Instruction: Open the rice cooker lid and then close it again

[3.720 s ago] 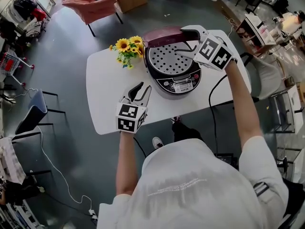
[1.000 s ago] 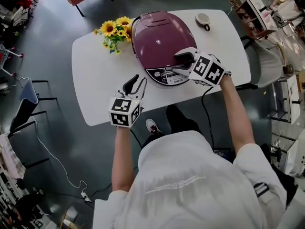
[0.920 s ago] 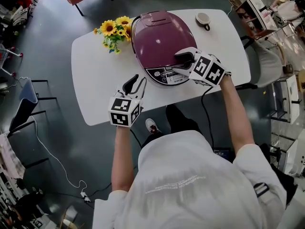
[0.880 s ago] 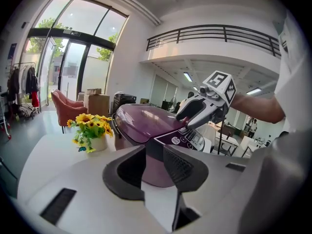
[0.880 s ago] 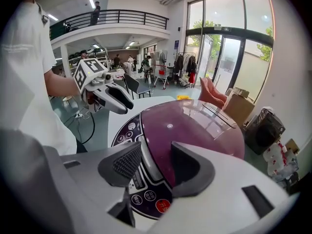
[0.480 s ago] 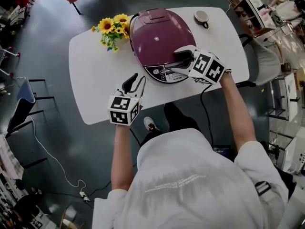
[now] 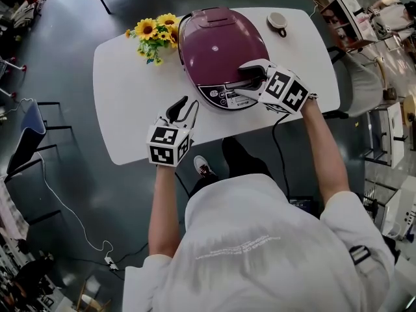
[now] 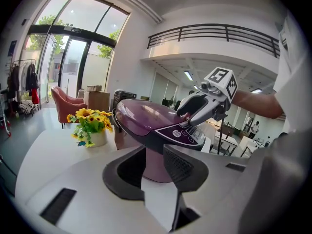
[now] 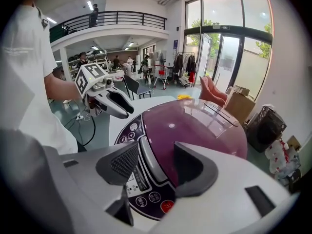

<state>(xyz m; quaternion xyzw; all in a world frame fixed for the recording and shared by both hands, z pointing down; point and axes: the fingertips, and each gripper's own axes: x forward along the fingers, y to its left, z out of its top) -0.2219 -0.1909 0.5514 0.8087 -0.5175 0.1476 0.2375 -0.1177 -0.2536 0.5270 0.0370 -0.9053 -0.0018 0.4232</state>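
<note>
Head view looks down on the purple rice cooker standing at the far middle of the white table, with its lid down, sunflowers just beside it on the left and a small cup near the far edge. The right claw sits over the cooker's front. Its jaws have just been opening and now stand apart, with the lid's release bar between them and neither pad pressing on it. The left claw hovers above the table in front of the cooker, jaws apart and empty. The lid looks closed, but from these angles I can't tell whether the latch has caught. If it hasn't, the lid could spring up once the right claw lifts away. A pad snagging the release bar as it leaves could also pop it open, and a sideways drag might shove the cooker toward the flowers.
</note>
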